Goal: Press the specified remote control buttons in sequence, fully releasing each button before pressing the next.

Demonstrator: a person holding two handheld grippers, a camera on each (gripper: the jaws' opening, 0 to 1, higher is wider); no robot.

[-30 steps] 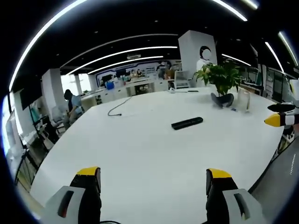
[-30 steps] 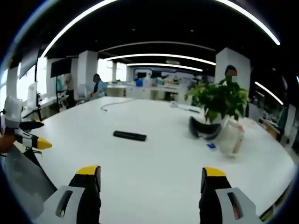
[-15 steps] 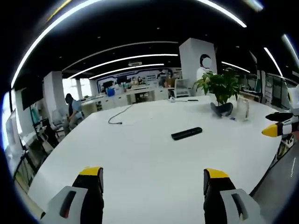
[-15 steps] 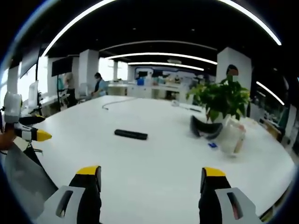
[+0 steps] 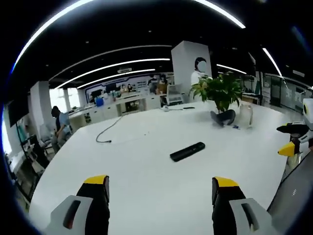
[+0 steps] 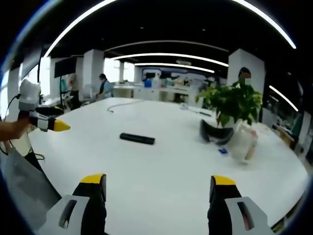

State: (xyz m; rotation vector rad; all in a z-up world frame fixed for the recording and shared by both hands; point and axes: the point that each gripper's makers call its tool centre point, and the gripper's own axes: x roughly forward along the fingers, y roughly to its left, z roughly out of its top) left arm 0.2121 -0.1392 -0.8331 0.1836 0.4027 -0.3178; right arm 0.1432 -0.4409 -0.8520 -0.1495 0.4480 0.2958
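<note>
While the remote (image 5: 187, 151) lies flat mid-tabletop (image 5: 146, 171), near the plant (image 5: 218, 90), my left gripper (image 5: 161, 205) and right gripper (image 6: 155, 204) hover apart from it, jaws wide, holding nothing.

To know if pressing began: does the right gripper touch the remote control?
Apart. The right gripper view shows bare table between the right gripper and the remote control.

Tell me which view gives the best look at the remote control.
The left gripper view: the remote control lies nearer and larger there, slanted on the white table. The right gripper view shows it smaller and farther off.
</note>
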